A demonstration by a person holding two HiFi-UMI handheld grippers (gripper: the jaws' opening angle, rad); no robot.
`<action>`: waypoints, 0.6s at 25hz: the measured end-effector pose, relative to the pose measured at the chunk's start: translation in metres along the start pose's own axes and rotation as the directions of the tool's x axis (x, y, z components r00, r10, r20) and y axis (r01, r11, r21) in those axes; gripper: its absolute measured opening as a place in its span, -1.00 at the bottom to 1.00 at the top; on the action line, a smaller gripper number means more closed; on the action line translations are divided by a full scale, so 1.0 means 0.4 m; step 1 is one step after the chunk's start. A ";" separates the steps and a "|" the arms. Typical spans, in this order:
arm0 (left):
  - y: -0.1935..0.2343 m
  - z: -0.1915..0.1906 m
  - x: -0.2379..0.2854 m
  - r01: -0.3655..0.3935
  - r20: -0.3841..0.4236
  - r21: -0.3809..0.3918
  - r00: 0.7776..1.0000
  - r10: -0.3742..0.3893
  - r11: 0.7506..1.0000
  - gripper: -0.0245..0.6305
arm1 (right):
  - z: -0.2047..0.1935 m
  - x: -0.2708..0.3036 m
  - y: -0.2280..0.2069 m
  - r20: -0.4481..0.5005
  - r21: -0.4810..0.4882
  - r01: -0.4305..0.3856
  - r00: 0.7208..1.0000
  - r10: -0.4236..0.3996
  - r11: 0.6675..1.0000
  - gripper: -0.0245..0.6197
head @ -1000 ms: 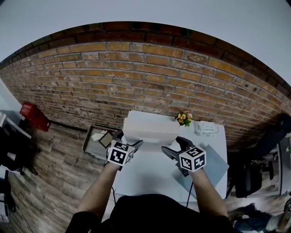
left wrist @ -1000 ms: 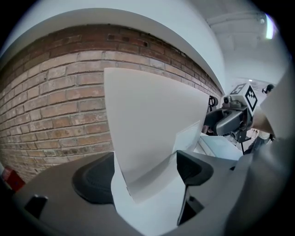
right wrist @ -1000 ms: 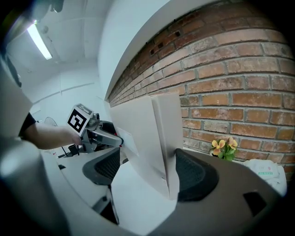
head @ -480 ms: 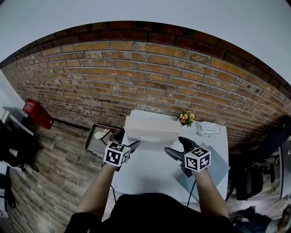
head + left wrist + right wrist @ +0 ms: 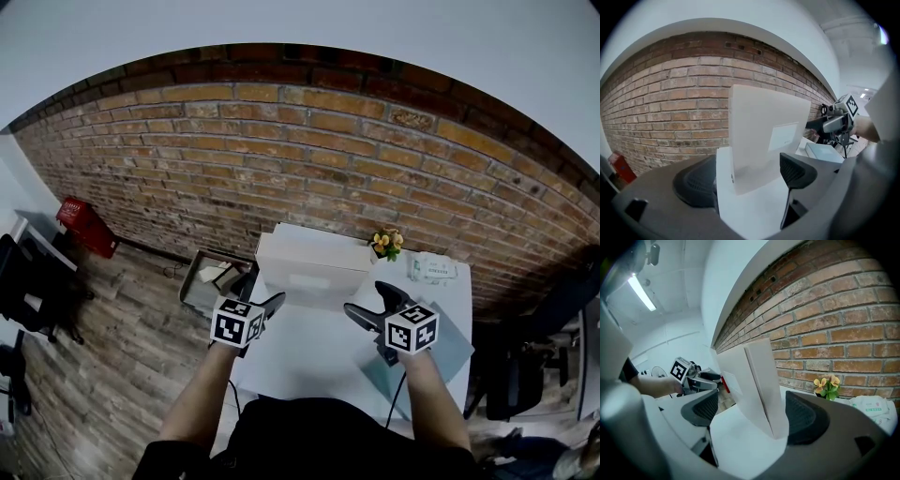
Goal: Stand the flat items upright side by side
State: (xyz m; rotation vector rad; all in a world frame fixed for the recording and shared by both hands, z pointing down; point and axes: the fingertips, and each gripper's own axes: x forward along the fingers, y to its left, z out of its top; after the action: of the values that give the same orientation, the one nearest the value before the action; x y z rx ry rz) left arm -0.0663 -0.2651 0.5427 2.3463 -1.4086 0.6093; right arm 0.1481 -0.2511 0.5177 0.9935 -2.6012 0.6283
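Head view is showing the box (image 5: 314,267) standing upright mid-frame on the counter (image 5: 309,361), its long axis running left to right between my grippers. My left gripper (image 5: 261,292) is sitting at the box's left end with jaws apart. My right gripper (image 5: 364,298) has just been opening its jaws, and the right end is standing between them untouched. A flat grey item (image 5: 448,342) is lying lower right, nearest my right hand.
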 end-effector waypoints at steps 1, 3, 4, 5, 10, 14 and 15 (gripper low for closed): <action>-0.005 0.003 -0.010 -0.015 0.013 -0.008 1.000 0.015 1.000 0.44 | -0.001 -0.006 -0.003 0.004 0.002 0.001 1.000 -0.001 1.000 0.46; -0.018 0.013 -0.029 -0.040 0.040 -0.023 0.998 0.041 0.999 0.44 | -0.003 -0.021 -0.011 0.013 0.007 0.001 1.000 -0.002 1.000 0.48; -0.027 0.017 -0.038 -0.051 0.049 -0.028 0.997 0.052 0.998 0.44 | -0.007 -0.029 -0.015 0.015 0.011 0.001 1.000 -0.001 1.000 0.49; -0.038 0.020 -0.047 -0.058 0.056 -0.032 0.997 0.060 0.998 0.44 | -0.012 -0.038 -0.017 0.017 0.016 -0.001 1.000 0.001 1.000 0.50; -0.135 0.039 -0.069 -0.042 0.092 -0.037 0.995 0.046 0.998 0.44 | -0.055 -0.098 -0.029 0.021 0.040 0.000 1.000 -0.001 0.999 0.50; -0.233 0.030 -0.045 0.031 0.090 -0.020 0.995 -0.029 0.999 0.44 | -0.085 -0.151 -0.048 0.030 0.063 0.035 0.999 -0.037 0.997 0.50; -0.256 0.025 -0.037 0.056 0.086 -0.014 0.995 -0.055 0.998 0.43 | -0.093 -0.165 -0.053 0.035 0.072 0.051 0.998 -0.054 0.996 0.50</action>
State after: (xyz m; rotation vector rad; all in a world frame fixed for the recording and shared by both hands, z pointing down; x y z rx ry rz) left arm 0.0203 -0.2126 0.5198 2.4162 -1.3736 0.4850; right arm 0.2143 -0.2101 0.5290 1.1019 -2.5913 0.7004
